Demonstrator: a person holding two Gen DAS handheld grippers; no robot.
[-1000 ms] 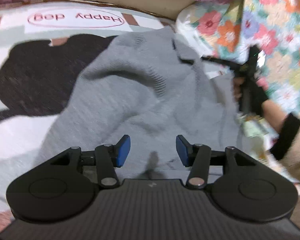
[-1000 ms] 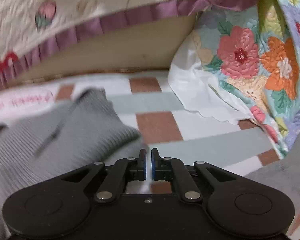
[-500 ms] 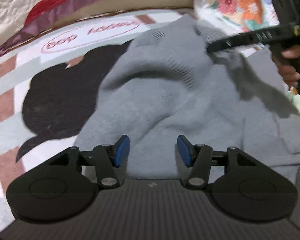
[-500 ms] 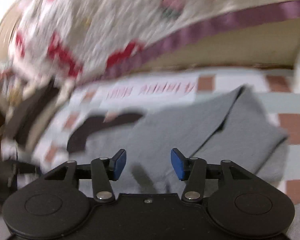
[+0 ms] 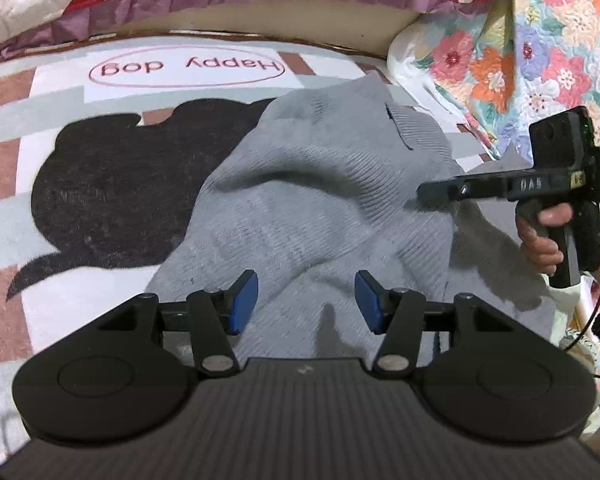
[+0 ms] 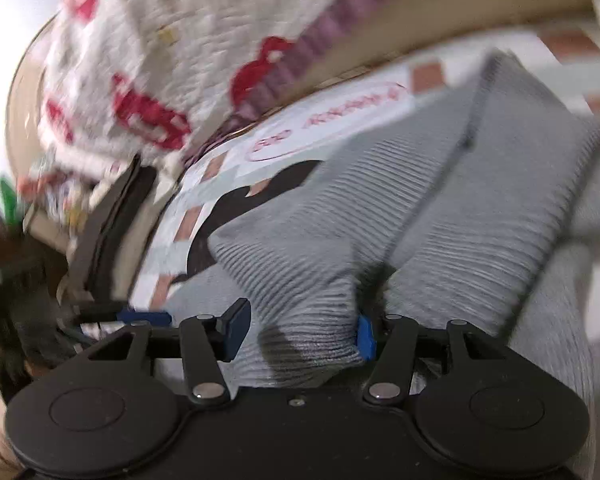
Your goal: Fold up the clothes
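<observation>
While the grey knit sweater (image 5: 300,208) lies rumpled on the patterned mat (image 5: 60,128), with a raised ridge across its middle and the ribbed band bunched toward the right, the work in hand looks like taking hold of an edge to lay a fold. The left gripper (image 5: 306,300) hovers over the near part of the cloth with its jaws spread and nothing between them. The right gripper (image 6: 298,330) has its jaws spread too, with a hump of ribbed knit sitting in the gap; whether a pad touches it I cannot tell, since that view is blurred. To do it well, I judge that each gripper should pinch only the layer meant to travel, close to a corner or hem, and that the knit should be drawn taut and flat before it is carried over. The sweater is thick, soft and stretchy-looking, so it will likely sag and slip if gripped shallowly. A floral quilt (image 5: 560,40) lies just beside its far right corner.
</observation>
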